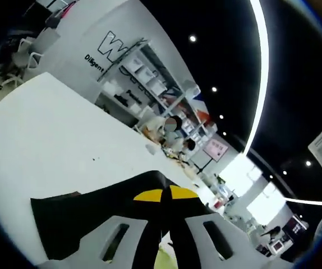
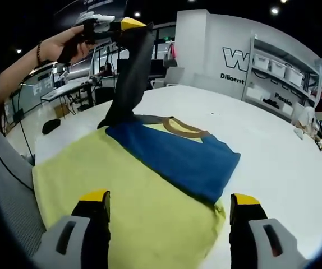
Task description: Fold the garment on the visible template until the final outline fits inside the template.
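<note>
The dark sleeve (image 2: pixel 128 78) is held aloft, pinched by the left gripper (image 2: pixel 122 25). The shirt (image 2: pixel 172 151) lies on the yellow template (image 2: pixel 93 179), just ahead of the wide-spread right gripper (image 2: pixel 169 204).

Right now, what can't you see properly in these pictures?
- Template: in the right gripper view the garment covers the white table, so no outline can be made out.
- Garment's near edge: cut off below by the right gripper, whose jaws stand open.
- Black sleeve tip: hidden inside the left gripper, held by a hand.
- Left gripper view: the black fabric runs behind that gripper's white jaws.
</note>
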